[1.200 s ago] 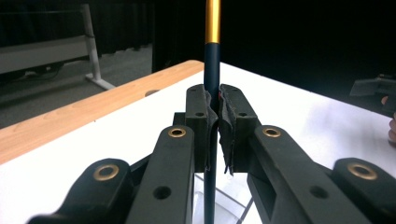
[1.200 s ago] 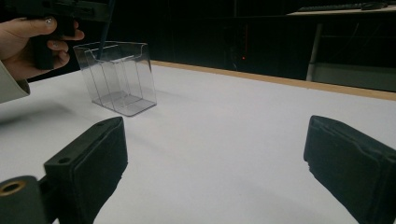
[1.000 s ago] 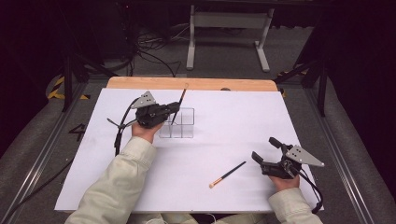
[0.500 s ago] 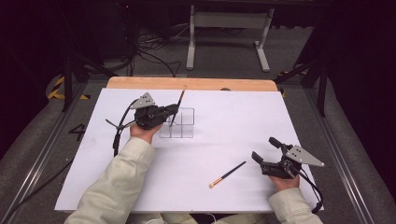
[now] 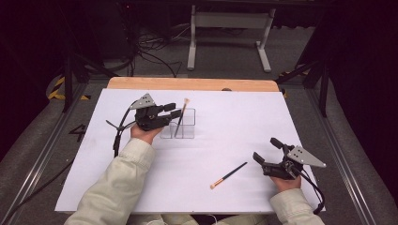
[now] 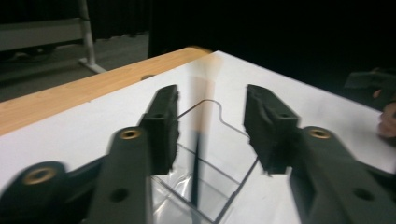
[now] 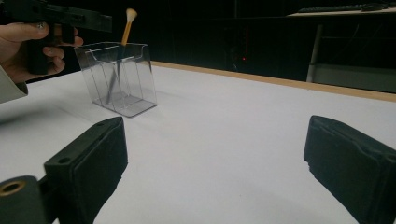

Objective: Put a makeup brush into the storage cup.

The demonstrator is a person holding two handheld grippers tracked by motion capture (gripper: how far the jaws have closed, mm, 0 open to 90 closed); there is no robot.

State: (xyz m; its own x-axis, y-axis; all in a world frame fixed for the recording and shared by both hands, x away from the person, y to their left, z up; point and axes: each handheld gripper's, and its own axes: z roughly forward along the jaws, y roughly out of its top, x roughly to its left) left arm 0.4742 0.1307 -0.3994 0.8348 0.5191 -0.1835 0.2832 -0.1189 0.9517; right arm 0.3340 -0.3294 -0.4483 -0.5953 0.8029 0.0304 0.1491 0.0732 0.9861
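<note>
**Brush 1 released into the holder, brush 2 waiting**

Nearest to me, my right gripper (image 5: 270, 161) rests low on the white sheet (image 5: 225, 140), jaws spread wide and holding nothing. Just to its left lies the second brush (image 5: 228, 175), flat on the sheet, its pale bristle end pointing toward my side, well apart from the holder.

Farther out, my left gripper (image 5: 174, 114) is at the clear holder (image 5: 178, 124), and here's the change: its jaws have just been opening. A second ago they were clamped on the first brush (image 5: 180, 118); now they stand partly apart, the handle between them but the pads off it. The brush leans in the holder with its bristles up. I judge that this is 1 brush delivered and 1 to go, so the next pick falls to my right side.

Now the views. From the high view I get the layout: both grippers, both brushes, the wooden table edge (image 5: 192, 84) beyond. The left gripper view gives what that one can't: a clear gap on each side of the dark handle (image 6: 196, 172), so the release is real. The right gripper view shows the holder (image 7: 119, 77) side-on, with its dividers and the brush tip (image 7: 130, 14) poking above the rim, so I can see how deep the handle sits.
</note>
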